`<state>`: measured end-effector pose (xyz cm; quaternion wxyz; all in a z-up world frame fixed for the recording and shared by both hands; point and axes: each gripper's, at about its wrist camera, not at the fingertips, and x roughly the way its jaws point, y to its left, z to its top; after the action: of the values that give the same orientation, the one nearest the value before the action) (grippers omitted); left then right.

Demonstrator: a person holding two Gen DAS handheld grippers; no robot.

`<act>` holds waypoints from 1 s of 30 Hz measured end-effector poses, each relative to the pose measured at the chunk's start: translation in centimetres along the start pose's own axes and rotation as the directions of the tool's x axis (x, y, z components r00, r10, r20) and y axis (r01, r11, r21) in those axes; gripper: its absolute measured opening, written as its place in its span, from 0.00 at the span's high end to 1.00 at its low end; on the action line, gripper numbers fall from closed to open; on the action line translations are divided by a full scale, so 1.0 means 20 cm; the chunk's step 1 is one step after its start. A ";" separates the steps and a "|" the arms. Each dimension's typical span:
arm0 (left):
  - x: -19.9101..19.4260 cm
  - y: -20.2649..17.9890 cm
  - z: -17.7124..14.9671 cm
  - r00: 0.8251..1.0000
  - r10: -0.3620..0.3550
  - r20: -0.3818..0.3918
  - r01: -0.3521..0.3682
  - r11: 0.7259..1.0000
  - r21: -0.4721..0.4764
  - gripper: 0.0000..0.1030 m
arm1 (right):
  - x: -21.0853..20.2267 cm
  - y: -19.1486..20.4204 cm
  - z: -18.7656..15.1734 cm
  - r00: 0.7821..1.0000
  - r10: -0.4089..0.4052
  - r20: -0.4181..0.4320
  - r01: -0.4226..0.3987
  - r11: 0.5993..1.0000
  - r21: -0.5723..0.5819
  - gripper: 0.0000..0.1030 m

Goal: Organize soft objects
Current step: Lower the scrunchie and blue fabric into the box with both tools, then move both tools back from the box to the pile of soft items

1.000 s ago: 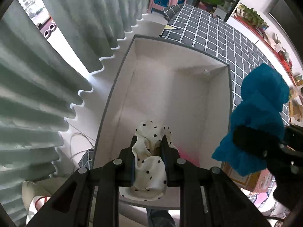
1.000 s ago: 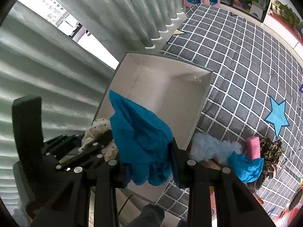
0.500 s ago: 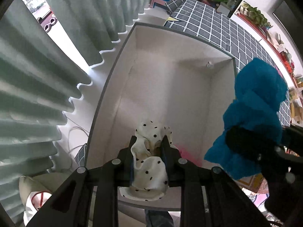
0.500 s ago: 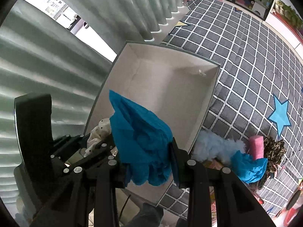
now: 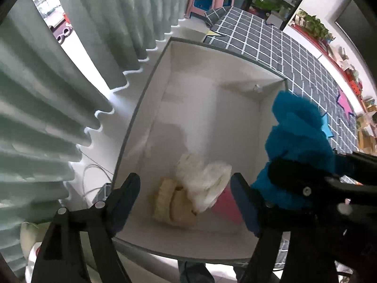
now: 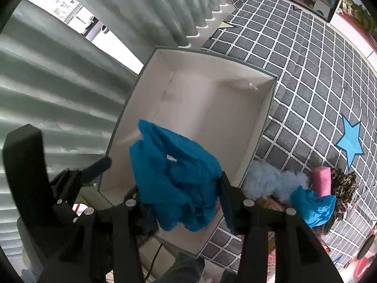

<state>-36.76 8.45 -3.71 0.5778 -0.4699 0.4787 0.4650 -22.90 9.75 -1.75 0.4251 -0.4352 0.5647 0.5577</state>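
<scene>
black grippers (image 5: 186, 198), blue pads, silver screws

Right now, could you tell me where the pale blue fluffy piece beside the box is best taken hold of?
Grip the fluffy piece across its raised middle, coming straight down from above. It lies as a loose mound on the checked mat; the box wall hems in its left and a blue cloth crowds its right, so only the top is free.

Left gripper (image 5: 186, 195) jaws opening over box (image 5: 150, 89); white cloth (image 5: 202, 179) inside.
</scene>
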 end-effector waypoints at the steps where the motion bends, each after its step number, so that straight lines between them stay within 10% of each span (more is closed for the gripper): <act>1: 0.00 0.00 0.00 1.000 -0.021 -0.006 0.021 1.000 -0.008 0.13 | 0.00 0.00 0.00 1.000 -0.003 0.002 0.003 1.000 0.001 0.40; 8: -0.01 0.01 0.00 0.991 -0.132 -0.008 0.131 0.990 -0.053 0.00 | -0.06 -0.02 0.01 0.999 -0.008 0.033 0.007 1.000 0.014 0.00; 19: -0.14 -0.14 0.09 0.970 -0.242 0.004 0.242 0.970 -0.011 0.00 | -0.38 -0.29 -0.03 0.993 0.019 0.117 -0.029 0.996 0.085 0.01; 30: -0.18 -0.49 0.11 0.959 -0.280 -0.052 0.284 0.954 0.097 0.00 | -0.40 -1.11 -0.29 0.989 -0.141 0.033 0.118 0.915 0.386 0.01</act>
<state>-27.16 9.08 1.12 0.6524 -0.5116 0.4412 0.3435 0.64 4.15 0.37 0.5547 -0.3631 0.6197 0.4201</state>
